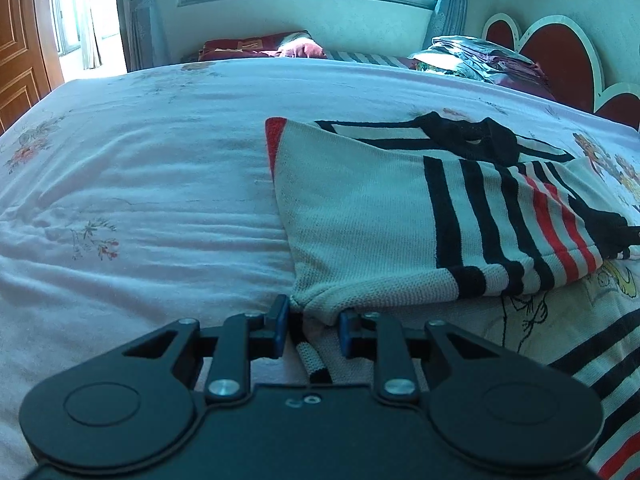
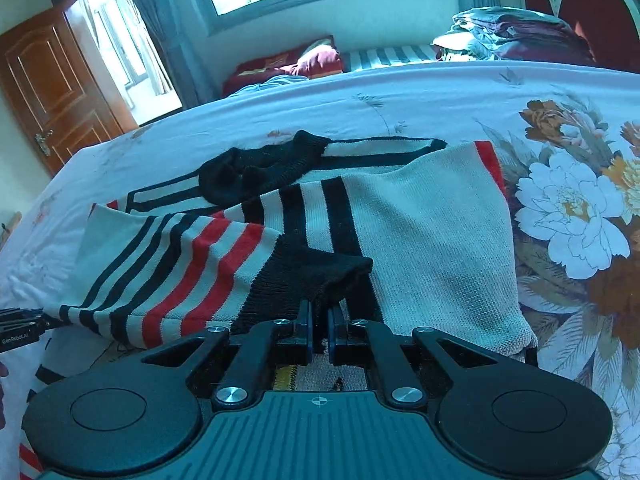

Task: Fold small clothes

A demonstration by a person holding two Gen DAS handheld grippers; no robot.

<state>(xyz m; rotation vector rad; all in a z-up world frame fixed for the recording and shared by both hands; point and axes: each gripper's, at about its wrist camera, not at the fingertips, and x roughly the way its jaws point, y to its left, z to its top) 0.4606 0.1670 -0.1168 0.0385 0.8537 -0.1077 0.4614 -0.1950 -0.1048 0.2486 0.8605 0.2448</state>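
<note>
A small white knit sweater (image 1: 360,216) with black and red stripes and a black collar lies on the bed, both sleeves folded across its body. My left gripper (image 1: 313,322) is open, its fingers either side of a folded corner of the sweater's edge. My right gripper (image 2: 319,330) is shut on the black cuff (image 2: 320,276) of the striped sleeve, which lies over the sweater's body (image 2: 432,240). The left gripper's tip shows at the left edge of the right wrist view (image 2: 24,324).
The bed has a white floral sheet (image 1: 140,184). A pile of folded bedding (image 1: 480,58) lies by the red heart-shaped headboard (image 1: 568,56). A striped mattress with a dark red pillow (image 2: 316,62) lies under the window. A wooden door (image 2: 52,92) stands at left.
</note>
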